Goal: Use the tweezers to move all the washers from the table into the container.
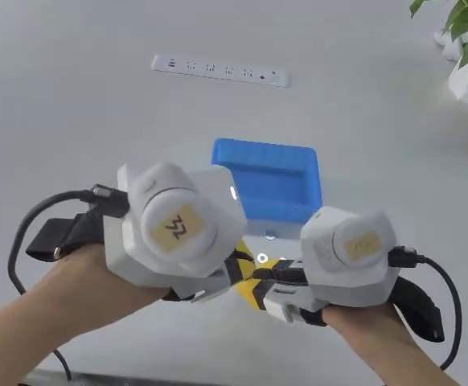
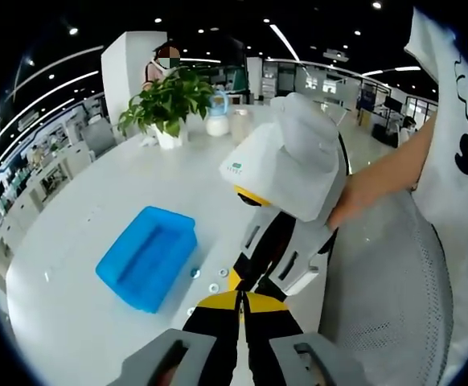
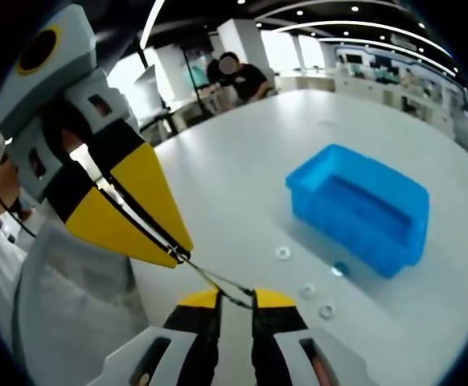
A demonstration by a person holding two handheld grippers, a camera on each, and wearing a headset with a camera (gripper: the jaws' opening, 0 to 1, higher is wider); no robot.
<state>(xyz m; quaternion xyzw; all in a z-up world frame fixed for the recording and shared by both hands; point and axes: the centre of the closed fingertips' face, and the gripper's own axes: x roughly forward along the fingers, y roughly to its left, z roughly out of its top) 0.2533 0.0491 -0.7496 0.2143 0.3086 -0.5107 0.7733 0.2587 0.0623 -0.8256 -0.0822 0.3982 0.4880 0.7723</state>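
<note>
tweezers: end hidden in right gripper | plant: cut by edge

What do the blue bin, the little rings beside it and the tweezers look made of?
Blue rectangular bin: likely moulded plastic, glossy, slightly translucent walls. Small ring-shaped washers: probably metal, pale with glints, too small to confirm. Thin dark tweezers: seemingly metal, slim rigid blades.

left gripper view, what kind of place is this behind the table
Probably a big open-plan office or lab: rows of ceiling lights, a potted plant, and a power strip on the large white table.
</note>
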